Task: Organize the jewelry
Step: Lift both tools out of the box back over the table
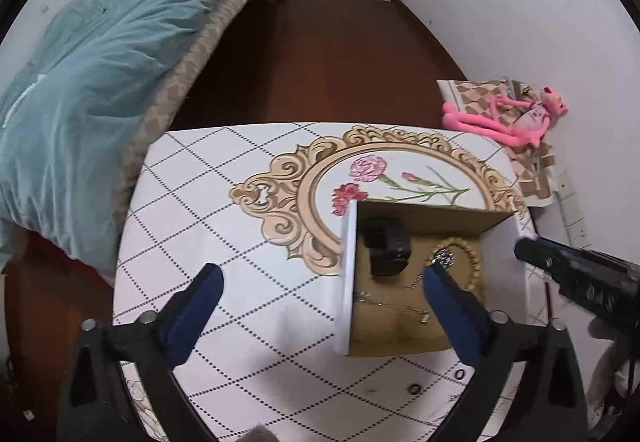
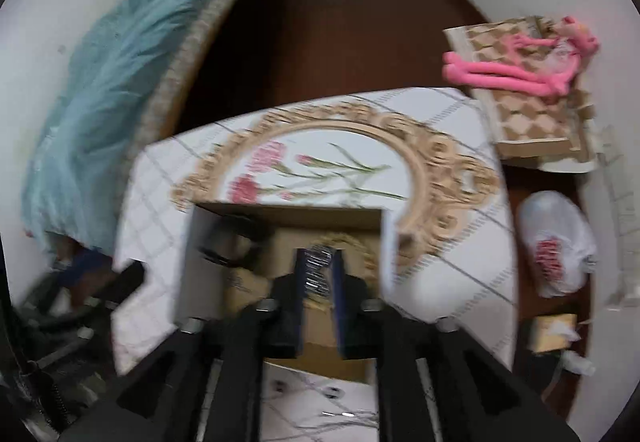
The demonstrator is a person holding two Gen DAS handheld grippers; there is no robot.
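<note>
We've got the right tool [image 2: 319,270] clenched on a sparkly silver jewelry piece [image 2: 318,268] directly above the open brown cardboard box [image 2: 208,242] on the table [image 1: 240,202], left tool [image 1: 320,282] released, straddling the box's left wall, so straight down drops it in.

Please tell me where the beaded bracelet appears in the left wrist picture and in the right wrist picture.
Left wrist: the beaded bracelet lies in the right part of the cardboard box, lower right of centre.
Right wrist: the bracelet is near the centre, in the box, partly hidden behind the right gripper, which holds something silver.
Shared landmark: the black watch, left of the bracelet.
</note>
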